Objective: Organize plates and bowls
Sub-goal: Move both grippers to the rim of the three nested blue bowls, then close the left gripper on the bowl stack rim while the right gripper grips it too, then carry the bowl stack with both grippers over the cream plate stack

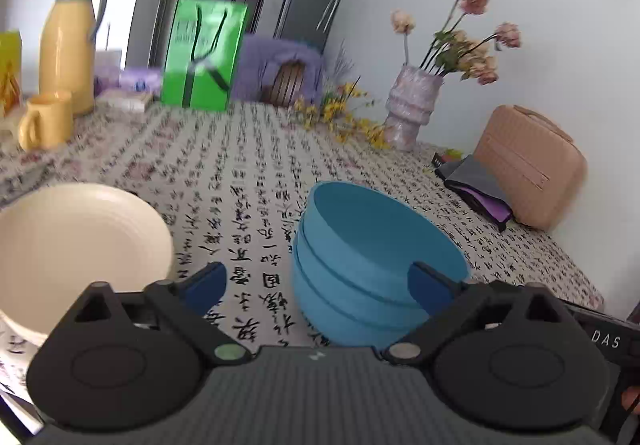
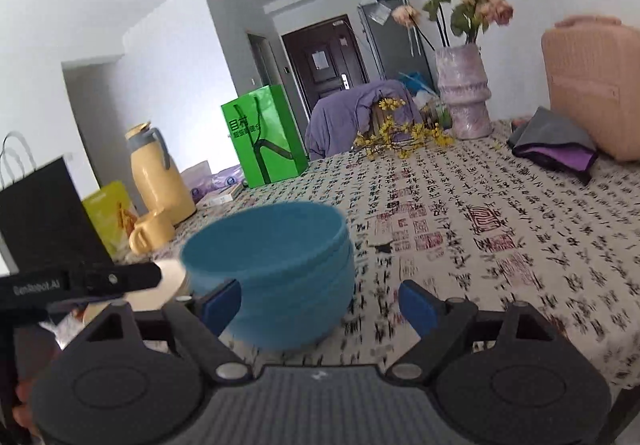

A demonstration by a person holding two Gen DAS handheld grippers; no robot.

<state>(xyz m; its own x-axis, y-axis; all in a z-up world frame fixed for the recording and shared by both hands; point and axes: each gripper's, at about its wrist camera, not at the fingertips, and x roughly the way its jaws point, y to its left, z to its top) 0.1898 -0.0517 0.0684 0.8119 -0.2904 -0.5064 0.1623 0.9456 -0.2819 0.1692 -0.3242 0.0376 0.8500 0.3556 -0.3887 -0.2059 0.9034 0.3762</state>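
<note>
Bowls (image 1: 372, 265), blue and nested in one stack, are sitting on the calligraphy-print tablecloth (image 1: 248, 181), the top one showing nothing inside. Beside them a cream bowl (image 1: 76, 245) is lying equally bare. The left gripper (image 1: 316, 285) and right gripper (image 2: 320, 303) are both gaping wide, gripping nothing, with the stack just ahead.

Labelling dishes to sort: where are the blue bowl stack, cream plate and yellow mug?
blue bowl stack (image 1: 360, 285): left wrist view, outer wall.
cream plate (image 1: 76, 233): left wrist view, inner face.
yellow mug (image 1: 50, 121): left wrist view, side.
</note>
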